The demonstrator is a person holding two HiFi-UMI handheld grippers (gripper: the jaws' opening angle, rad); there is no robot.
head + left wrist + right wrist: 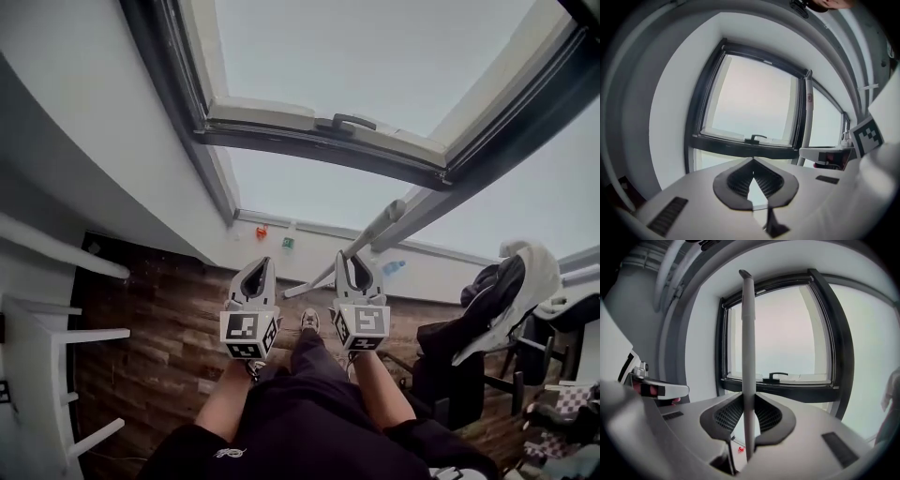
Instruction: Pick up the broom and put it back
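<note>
Below the window [375, 66], the left gripper [256, 270] points toward it, its jaws closed tip to tip with nothing between them. Just to the right, the right gripper [357, 264] has its jaws clamped on the grey handle of the broom [379, 227]. The handle's upper end stands in front of the window. Its lower end slants down toward the wall under the window, above the wooden floor [159, 328].

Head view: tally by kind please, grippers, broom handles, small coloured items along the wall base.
Grippers: 2 (left gripper, right gripper)
Broom handle: 1
Small items at the wall base: 3 (red item, green item, blue item)
Total: 6
</note>
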